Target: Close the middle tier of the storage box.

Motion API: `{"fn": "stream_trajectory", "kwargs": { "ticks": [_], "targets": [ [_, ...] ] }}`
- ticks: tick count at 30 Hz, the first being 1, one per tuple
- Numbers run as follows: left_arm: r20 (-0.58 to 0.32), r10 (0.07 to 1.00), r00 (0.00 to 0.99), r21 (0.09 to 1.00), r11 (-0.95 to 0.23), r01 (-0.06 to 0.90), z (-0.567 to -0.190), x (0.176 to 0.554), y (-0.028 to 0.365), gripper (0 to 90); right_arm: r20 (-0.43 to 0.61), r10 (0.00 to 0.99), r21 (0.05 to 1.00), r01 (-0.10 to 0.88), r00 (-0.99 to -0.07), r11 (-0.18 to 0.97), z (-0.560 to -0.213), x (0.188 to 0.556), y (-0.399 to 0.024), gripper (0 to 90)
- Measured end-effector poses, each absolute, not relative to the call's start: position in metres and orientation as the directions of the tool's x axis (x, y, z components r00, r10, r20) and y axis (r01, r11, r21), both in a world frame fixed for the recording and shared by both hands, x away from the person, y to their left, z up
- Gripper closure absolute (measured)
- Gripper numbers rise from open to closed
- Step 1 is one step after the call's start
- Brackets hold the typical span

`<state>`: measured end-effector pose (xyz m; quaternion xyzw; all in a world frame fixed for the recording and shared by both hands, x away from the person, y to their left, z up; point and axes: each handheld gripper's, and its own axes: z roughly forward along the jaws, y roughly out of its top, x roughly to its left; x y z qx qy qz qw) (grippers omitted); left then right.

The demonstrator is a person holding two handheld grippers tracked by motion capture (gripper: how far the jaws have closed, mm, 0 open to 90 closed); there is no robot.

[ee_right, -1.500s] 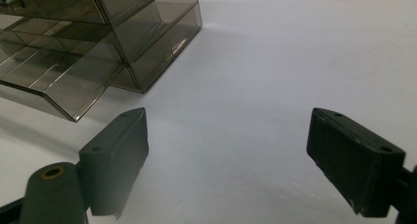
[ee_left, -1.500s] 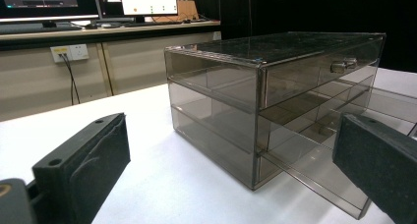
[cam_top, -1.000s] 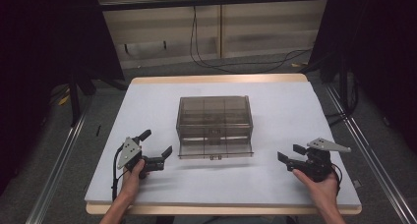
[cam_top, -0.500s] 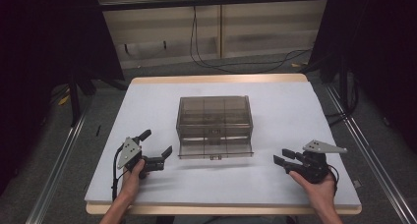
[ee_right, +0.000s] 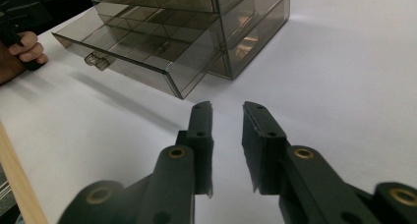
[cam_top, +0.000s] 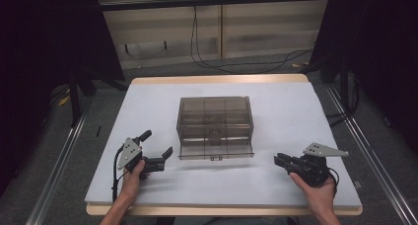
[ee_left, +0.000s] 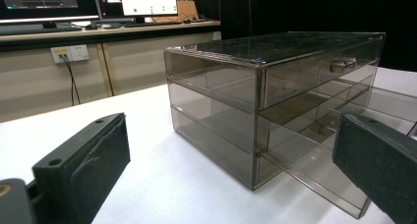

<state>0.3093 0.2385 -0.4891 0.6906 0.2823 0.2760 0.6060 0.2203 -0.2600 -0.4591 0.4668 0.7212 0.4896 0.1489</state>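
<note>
A smoky see-through drawer cabinet [cam_top: 215, 121] stands in the middle of the white table [cam_top: 296, 111]. Its lowest drawer [cam_top: 215, 153] sticks out a little toward me, with a small handle [ee_right: 96, 60] on its front. My left gripper [cam_top: 157, 142] rests left of the cabinet, jaws wide apart and empty; the left gripper view looks past them [ee_left: 233, 135] at the cabinet's corner [ee_left: 275, 96]. My right gripper [cam_top: 277, 159] sits right of the drawer. Its jaws have just been closing, and a narrow gap with nothing in it remains [ee_right: 227, 108].
The table's wooden front edge [cam_top: 222, 210] runs just ahead of both forearms. Dark stands flank the table, and cables [cam_top: 236, 62] lie on the floor behind it. A desk with monitors [ee_left: 147, 3] shows in the left gripper view.
The right gripper's jaws have drawn much closer together and the hand has shifted slightly left. The left gripper and the cabinet have not moved.
</note>
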Motion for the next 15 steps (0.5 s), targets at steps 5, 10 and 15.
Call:
{"fn": "stream_trajectory", "kwargs": {
  "ticks": [5,10,15],
  "targets": [
    [0.03,0.726,0.687,0.994,-0.096,0.057,-0.4892,0.3093,0.2379,0.8,0.242,0.805,0.843,0.529,-0.542,0.103,-0.4589,0.2194,-0.2551,85.4],
    [0.03,0.726,0.687,0.994,-0.096,0.059,-0.4891,0.3093,0.2379,0.8,0.236,0.795,0.837,0.532,-0.559,0.126,-0.4596,0.2194,-0.2516,90.0],
    [0.037,0.725,0.688,0.993,-0.104,0.057,-0.4891,0.3093,0.2385,0.8,0.237,0.789,0.836,0.533,-0.567,0.131,-0.4594,0.2186,-0.2507,90.0]
  ]
}}
